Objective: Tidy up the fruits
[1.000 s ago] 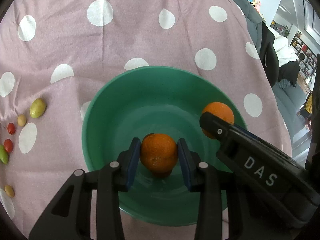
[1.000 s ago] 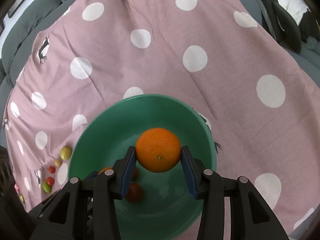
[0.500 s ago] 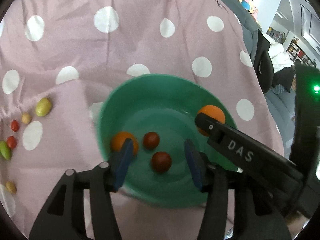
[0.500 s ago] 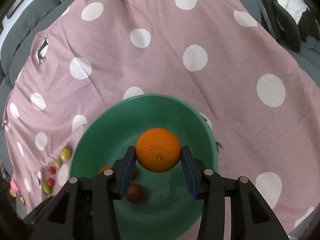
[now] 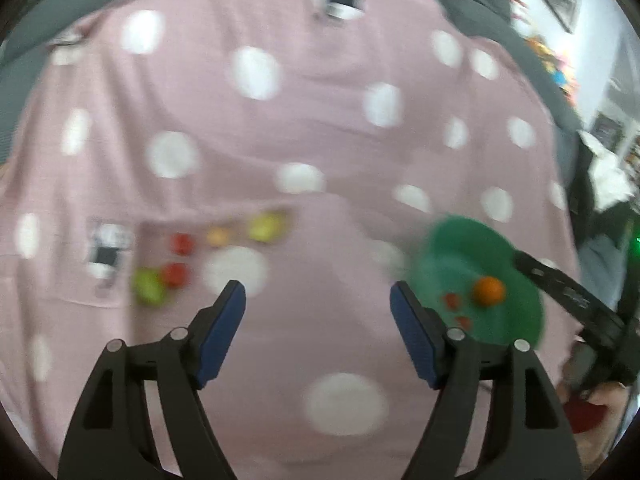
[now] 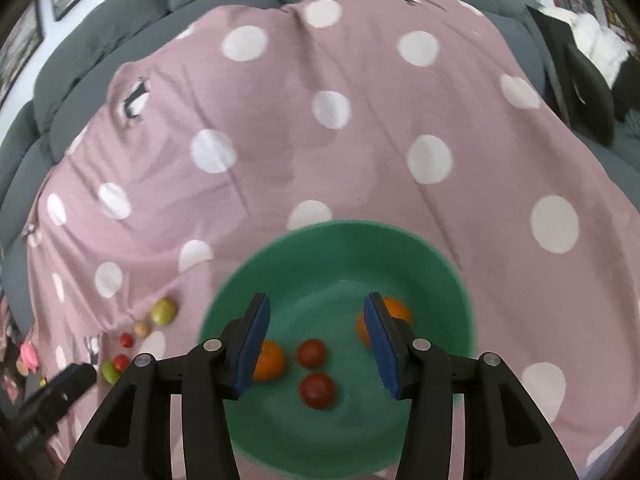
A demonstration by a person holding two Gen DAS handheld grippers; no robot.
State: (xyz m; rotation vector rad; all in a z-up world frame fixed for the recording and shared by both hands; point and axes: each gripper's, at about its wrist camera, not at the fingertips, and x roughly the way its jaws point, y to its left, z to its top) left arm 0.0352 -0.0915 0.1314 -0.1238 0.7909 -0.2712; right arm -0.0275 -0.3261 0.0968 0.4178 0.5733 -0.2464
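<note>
Both views look forward and downward along their own gripper's fingers onto the pink dotted cloth (image 6: 360,168). The right wrist view sits close above the green bowl (image 6: 304,248); the blurred left wrist view has that bowl (image 5: 452,240) at its right, farther away.

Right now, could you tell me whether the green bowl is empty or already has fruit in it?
Not empty. The green bowl holds two oranges and two small red fruits on its bottom.

Four fruits (image 6: 311,353) in green bowl (image 6: 340,248) (tool (image 6: 316,342) opening)
</note>
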